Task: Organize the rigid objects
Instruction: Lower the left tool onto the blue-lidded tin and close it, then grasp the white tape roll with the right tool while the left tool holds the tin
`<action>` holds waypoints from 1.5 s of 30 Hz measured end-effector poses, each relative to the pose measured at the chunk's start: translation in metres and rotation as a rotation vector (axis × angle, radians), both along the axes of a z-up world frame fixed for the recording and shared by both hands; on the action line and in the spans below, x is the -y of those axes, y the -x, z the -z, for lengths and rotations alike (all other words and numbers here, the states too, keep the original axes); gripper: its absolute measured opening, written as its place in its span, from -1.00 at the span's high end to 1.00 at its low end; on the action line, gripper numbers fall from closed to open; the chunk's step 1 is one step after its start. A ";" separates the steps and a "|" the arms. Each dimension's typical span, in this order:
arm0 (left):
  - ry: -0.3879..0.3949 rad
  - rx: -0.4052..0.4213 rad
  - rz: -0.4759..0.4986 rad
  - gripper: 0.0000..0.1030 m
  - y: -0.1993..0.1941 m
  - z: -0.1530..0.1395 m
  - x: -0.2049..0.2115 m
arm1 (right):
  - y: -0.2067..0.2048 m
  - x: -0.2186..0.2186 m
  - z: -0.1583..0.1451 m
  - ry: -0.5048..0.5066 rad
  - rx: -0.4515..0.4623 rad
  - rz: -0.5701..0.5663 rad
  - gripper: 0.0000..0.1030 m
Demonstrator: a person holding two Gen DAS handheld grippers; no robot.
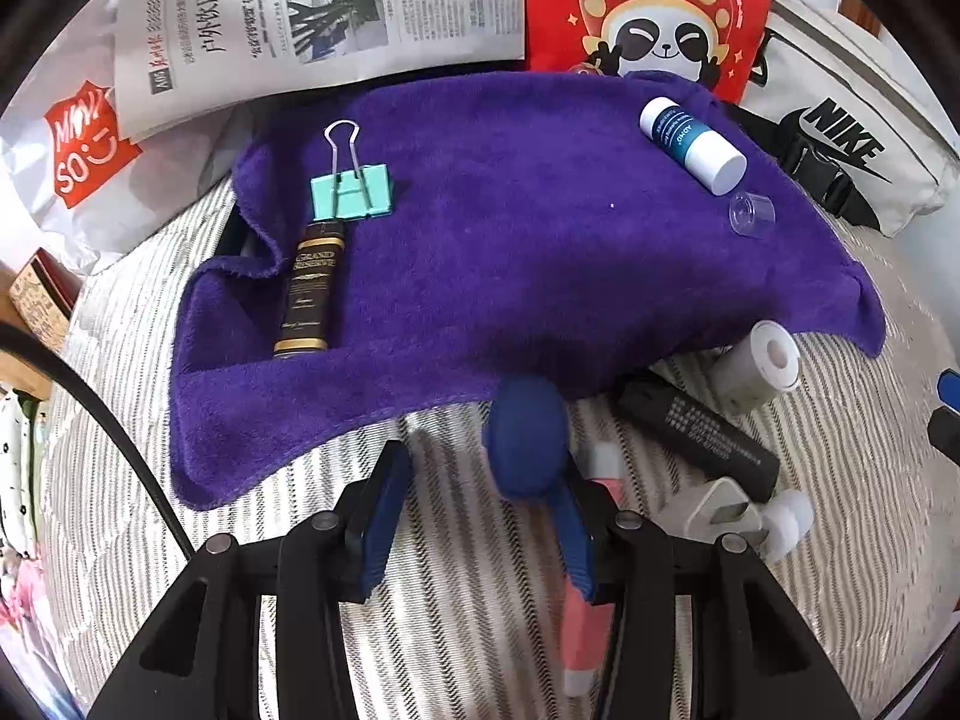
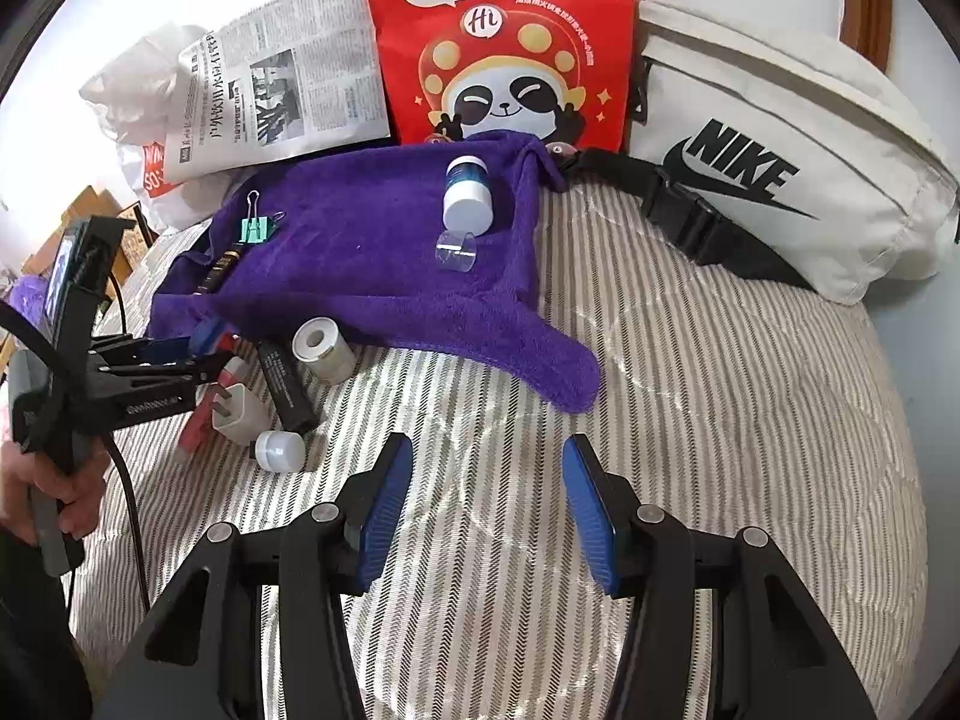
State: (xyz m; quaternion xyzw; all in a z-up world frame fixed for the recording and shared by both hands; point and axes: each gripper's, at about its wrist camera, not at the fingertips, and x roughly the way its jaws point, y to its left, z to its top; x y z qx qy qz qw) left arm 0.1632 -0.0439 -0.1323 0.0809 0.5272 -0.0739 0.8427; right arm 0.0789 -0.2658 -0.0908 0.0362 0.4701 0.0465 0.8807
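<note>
A purple towel (image 1: 510, 252) lies on the striped bedcover. On it rest a teal binder clip (image 1: 351, 192), a dark brown tube (image 1: 309, 288), a white and blue bottle (image 1: 690, 144) and a clear cap (image 1: 750, 213). Off its near edge lie a grey roll (image 1: 759, 369), a black tube (image 1: 696, 438), a white plug (image 1: 708, 510), a small white bottle (image 1: 786, 525) and a pink tube (image 1: 585, 618). My left gripper (image 1: 480, 468) is open over them; a dark blue rounded thing (image 1: 525, 438) sits against its right fingertip, apart from the left pad. My right gripper (image 2: 487, 450) is open over bare bedcover.
A newspaper (image 1: 312, 18), a red panda bag (image 1: 654, 6) and a white Nike waist bag (image 2: 780, 180) line the far side. A white plastic bag (image 1: 66, 162) sits at the left. A person's hand (image 2: 54, 480) holds the left gripper's handle. Striped bedcover (image 2: 720, 390) stretches right.
</note>
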 end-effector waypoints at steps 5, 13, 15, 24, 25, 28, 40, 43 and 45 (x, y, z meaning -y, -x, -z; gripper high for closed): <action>-0.007 0.005 -0.004 0.12 0.007 -0.002 -0.014 | 0.000 -0.006 0.005 -0.004 -0.007 -0.023 -0.01; -0.005 0.031 0.049 0.14 0.003 -0.005 -0.003 | -0.002 -0.014 0.012 0.006 -0.028 -0.043 -0.01; -0.001 0.040 0.082 0.51 0.003 -0.006 0.000 | -0.002 -0.014 0.013 0.006 -0.032 -0.045 -0.01; 0.024 0.039 0.080 0.56 0.011 -0.007 -0.010 | -0.006 -0.025 0.018 0.009 -0.044 -0.062 -0.01; 0.018 0.036 0.074 0.56 0.013 -0.007 -0.014 | -0.008 -0.028 0.019 0.006 -0.044 -0.069 -0.01; 0.013 0.034 0.044 0.56 0.017 -0.006 -0.028 | -0.011 -0.036 0.018 0.002 -0.037 -0.086 -0.01; -0.001 0.047 -0.059 0.55 0.039 -0.005 -0.067 | -0.025 -0.062 0.015 0.002 0.015 -0.127 -0.01; 0.011 0.061 -0.080 0.55 0.038 -0.004 -0.068 | -0.029 -0.067 0.017 0.014 0.030 -0.128 -0.01; 0.017 0.064 -0.086 0.55 0.039 -0.004 -0.069 | -0.031 -0.070 0.018 0.026 0.042 -0.125 0.00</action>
